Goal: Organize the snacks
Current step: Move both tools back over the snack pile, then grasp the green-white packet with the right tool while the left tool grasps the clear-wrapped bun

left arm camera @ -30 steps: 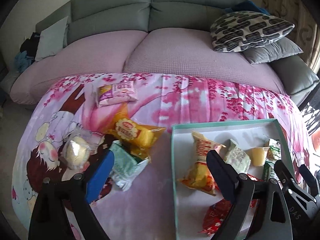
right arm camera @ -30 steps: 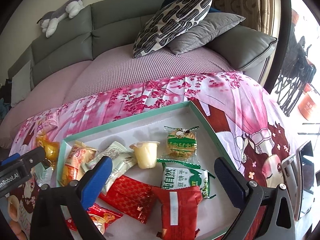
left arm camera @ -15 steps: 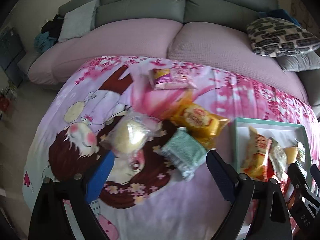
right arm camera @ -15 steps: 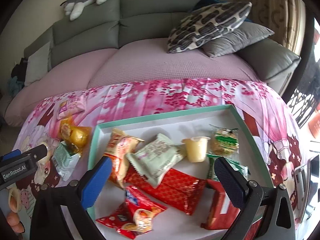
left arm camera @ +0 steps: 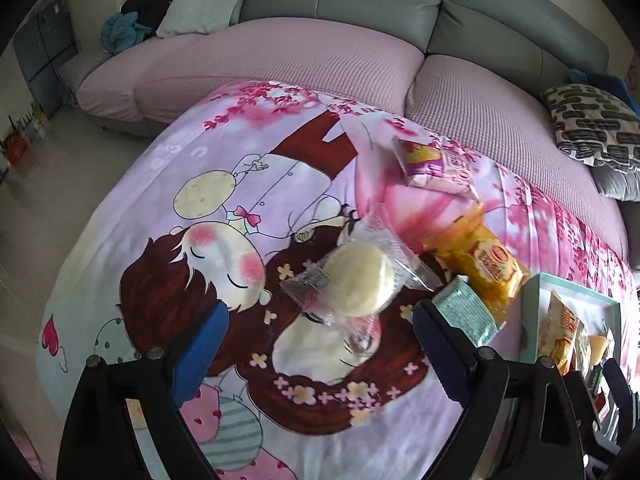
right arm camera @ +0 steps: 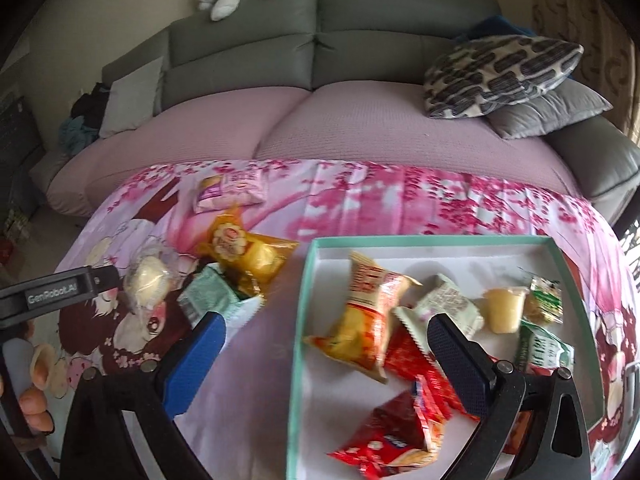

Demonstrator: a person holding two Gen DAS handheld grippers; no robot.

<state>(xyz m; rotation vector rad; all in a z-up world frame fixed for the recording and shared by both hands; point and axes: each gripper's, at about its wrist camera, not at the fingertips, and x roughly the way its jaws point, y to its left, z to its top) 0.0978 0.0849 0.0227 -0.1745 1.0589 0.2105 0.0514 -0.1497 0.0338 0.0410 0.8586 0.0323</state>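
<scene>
Judging from what lies where, the sorting looks well past halfway: the shallow white tray with a mint-green rim [right arm camera: 424, 240], which sits on the pink cartoon-print cloth [left arm camera: 160, 184] spread over the worktop, already holds most of the packets, among them a tall yellow-and-red crinkled bag [right arm camera: 366, 312], a pale green-printed sachet [right arm camera: 448, 308], a small cup of yellow jelly [right arm camera: 502, 306], several red foil packs [right arm camera: 400, 432] and some green-labelled wrappers [right arm camera: 542, 346] at the far right. Four snacks remain out on the cloth, left of the tray: an orange-yellow cake pack with a round red logo [left arm camera: 486, 264], a pink-and-purple wafer packet [left arm camera: 436, 164] farthest towards the sofa, a mint-green foil packet [left arm camera: 464, 314] just beside the tray's corner, and a round pale bun in a clear wrapper [left arm camera: 360, 280]. The left tongs [left arm camera: 320, 340] hover over that bun with their jaws spread wide and nothing between them, so I take it as the likely next pick; the right tongs [right arm camera: 324, 344] hang open and empty over the tray's left edge. Motion blur smears the red packs nearest the right camera, their print is unreadable, and the tray's near edge and right corner are cut off by the tongs' frame.
</scene>
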